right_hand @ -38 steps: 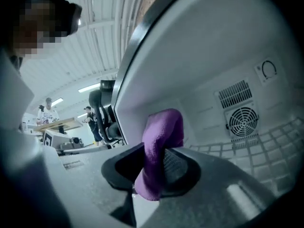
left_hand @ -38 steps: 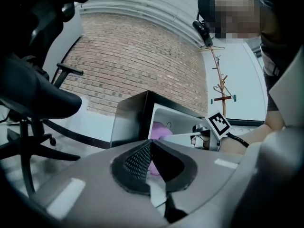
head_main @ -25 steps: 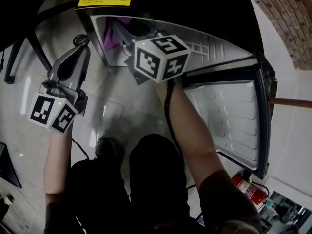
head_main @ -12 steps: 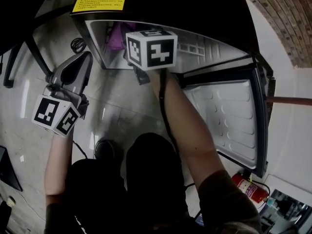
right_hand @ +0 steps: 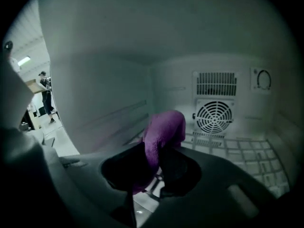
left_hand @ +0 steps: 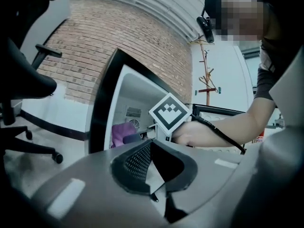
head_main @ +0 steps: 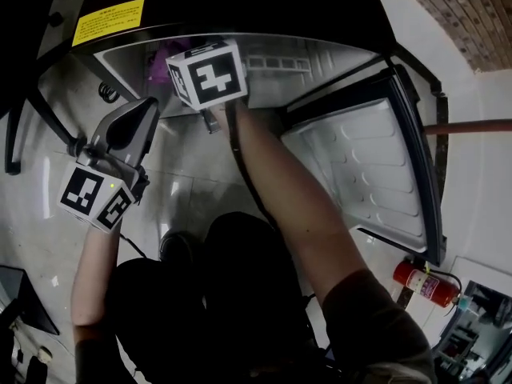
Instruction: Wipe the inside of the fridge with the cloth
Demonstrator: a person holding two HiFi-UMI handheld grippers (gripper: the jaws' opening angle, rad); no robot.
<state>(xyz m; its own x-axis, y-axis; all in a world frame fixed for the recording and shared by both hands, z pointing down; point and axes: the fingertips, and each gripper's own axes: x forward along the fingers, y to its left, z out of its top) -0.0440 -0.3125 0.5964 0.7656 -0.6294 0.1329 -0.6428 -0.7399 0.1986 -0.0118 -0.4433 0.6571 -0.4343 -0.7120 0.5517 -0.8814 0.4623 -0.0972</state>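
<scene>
The right gripper, its fingers clenched on the purple cloth, reaches inside the open fridge above the wire shelf, so wiping seems begun with most surfaces probably left, while the left gripper hangs outside, fingers closed on nothing.

Head view overhead, right gripper view inside fridge, left gripper view facing it

we see dim, cool light throughout; the floor carries pale glare, the fridge interior glows softly, and wide-angle bending darkens every corner.
</scene>
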